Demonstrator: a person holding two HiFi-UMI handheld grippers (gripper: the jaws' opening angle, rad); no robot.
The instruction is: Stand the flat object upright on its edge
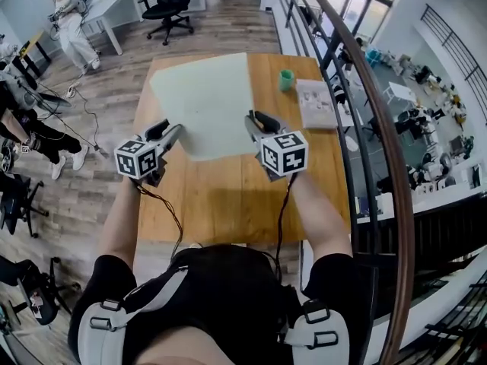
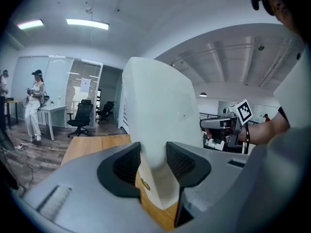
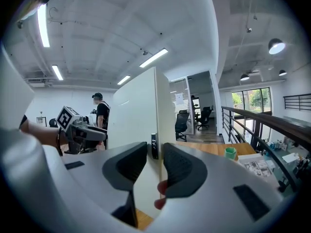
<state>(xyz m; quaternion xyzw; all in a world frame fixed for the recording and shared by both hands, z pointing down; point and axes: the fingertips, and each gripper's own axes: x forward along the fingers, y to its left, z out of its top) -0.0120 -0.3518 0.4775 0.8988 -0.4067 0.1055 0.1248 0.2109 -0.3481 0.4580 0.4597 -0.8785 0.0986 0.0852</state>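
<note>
Both grippers are pinching the flat board (image 1: 205, 105), one on each near corner, and are holding it tilted up off the wooden table (image 1: 228, 196). The head view is showing the layout: left gripper (image 1: 169, 139) is clamping the board's near-left corner, right gripper (image 1: 253, 124) the near-right one, with the sheet sloping away from both toward the far side of the table. It isn't showing pad contact, but the gripper views are. In the left gripper view, the left gripper (image 2: 153, 161) is closing both pads on the board (image 2: 155, 101), which is rising straight ahead of the jaws and filling the middle of the frame. The right gripper (image 2: 221, 125) is showing off to that side. In the right gripper view, the right gripper (image 3: 154, 166) is gripping the board (image 3: 136, 110) nearly edge-on, so its thickness is reading clearly here only. The left gripper (image 3: 82, 130) is sitting across from it. A green cup (image 3: 230, 153) and a booklet (image 3: 257, 166) are lying beyond and outboard of the right gripper. The left gripper view isn't catching the cup, since the board is blocking it.
</note>
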